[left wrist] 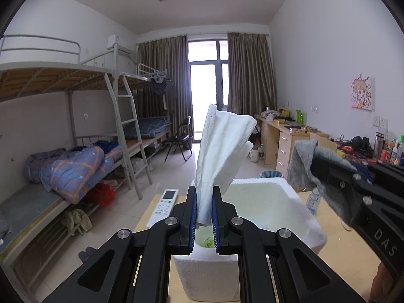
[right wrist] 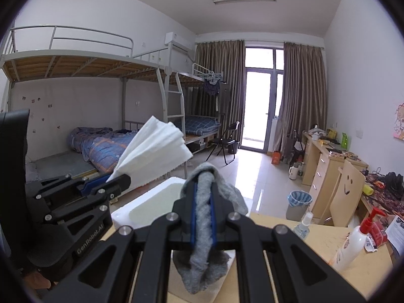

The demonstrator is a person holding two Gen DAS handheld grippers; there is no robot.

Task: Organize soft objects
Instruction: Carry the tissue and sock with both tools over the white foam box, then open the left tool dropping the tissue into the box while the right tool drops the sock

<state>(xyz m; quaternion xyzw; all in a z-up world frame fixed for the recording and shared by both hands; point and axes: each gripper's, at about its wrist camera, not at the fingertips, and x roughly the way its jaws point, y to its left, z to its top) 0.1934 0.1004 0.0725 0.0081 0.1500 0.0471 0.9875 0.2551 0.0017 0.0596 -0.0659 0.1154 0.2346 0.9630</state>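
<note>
Nearest, L gripper: left black two-finger gripper w/ blue pads (left wrist: 204, 212) is seen clamped narrow on a white crumpled paper towel (left wrist: 222, 146); towel is fanned upward from the jaws, above the box.
R gripper: right black two-finger gripper w/ blue pads (right wrist: 202, 217) is seen pinched narrow on a grey fluffy knit cloth (right wrist: 204, 227); cloth is draped over the fingertips and hangs below them.
Both grippers, cross-view: right one w/ grey cloth is seen at the right edge of the left wrist view (left wrist: 313, 161); left one w/ the towel is seen at the left of the right wrist view (right wrist: 118, 180).
Box: white open-top foam box (left wrist: 298, 214) is set on the table, directly under and ahead of both grippers; a greenish item is glimpsed inside, identity can't be told.
Table: light wooden tabletop (left wrist: 335, 247) is seen beneath the box.
Beside box, L: white remote control w/ small screen (left wrist: 162, 208) is laid flat on the table, near the box's left side.
Beside box, R: small clear spray bottle (right wrist: 303, 226) and white pump bottle w/ red top (right wrist: 353, 242) are stood on the table.
Mid-room: grey waste bin w/ blue liner (right wrist: 298, 203) is placed on the tiled floor.
Far: metal bunk beds w/ blue bedding (left wrist: 75, 171) are lined along the left wall; brown curtains (right wrist: 303, 91) are hung around the glass door.
</note>
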